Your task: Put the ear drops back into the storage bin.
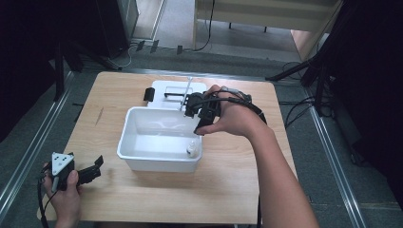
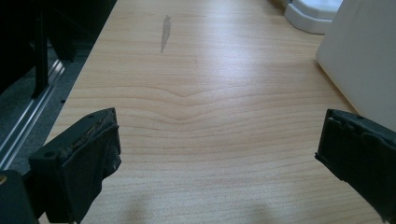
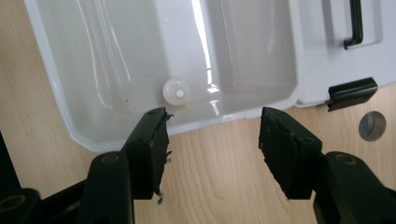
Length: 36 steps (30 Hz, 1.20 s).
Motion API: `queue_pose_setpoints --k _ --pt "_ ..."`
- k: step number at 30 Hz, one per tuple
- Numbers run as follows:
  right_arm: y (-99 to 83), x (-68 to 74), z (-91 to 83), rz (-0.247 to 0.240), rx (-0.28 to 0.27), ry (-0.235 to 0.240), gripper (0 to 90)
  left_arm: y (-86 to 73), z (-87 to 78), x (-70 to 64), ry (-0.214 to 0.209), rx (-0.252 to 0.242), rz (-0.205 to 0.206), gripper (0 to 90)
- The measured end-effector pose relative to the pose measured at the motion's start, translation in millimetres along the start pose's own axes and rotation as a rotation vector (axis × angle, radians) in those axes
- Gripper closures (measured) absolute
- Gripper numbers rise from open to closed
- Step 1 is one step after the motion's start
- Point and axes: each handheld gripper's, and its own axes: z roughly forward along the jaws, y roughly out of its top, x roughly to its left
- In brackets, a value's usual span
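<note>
While the right claw (image 1: pixel 198 127) hangs over the near right rim of the white bin (image 1: pixel 142 159), its jaws stand apart and hold nothing; the right gripper view (image 3: pixel 212 126) shows both jaws wide with the rim between them and bare wood below. Small white bottle (image 1: pixel 192 148) stands upright on the bin floor, in the near right corner, close against the wall; seen from above as a round cap (image 3: pixel 176 91). Bottle sits just past the claw's jaw tips and a bit toward the left jaw, near but not touching, lower than the claw. Judging by this, the pick has not started: bottle not gripped, not lifted, nothing out of the bin. Left to do, likely: line up over the cap, go down inside the wall, close on it, lift. White lid (image 1: pixel 168 90) with black handle (image 3: pixel 353 25) and latch (image 3: pixel 351 92) lies flat behind the bin. Left claw (image 1: pixel 95 167) is well apart at the near left corner of the bench (image 1: pixel 228 190), jaws spread and empty, hovering low over wood (image 2: pixel 219 140).
</note>
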Motion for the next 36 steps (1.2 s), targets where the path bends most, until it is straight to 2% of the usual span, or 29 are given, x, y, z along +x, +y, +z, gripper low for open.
queue_pose_setpoints --k 18,36 --pt "-55.0 -6.0 -18.0 0.085 0.015 -0.046 41.3 0.0 0.0 -0.6 0.002 0.000 0.006 0.0" --pt "-116.6 -5.3 -13.1 0.184 0.019 -0.048 40.0 -0.1 0.1 -1.5 0.005 -0.001 0.015 0.0"
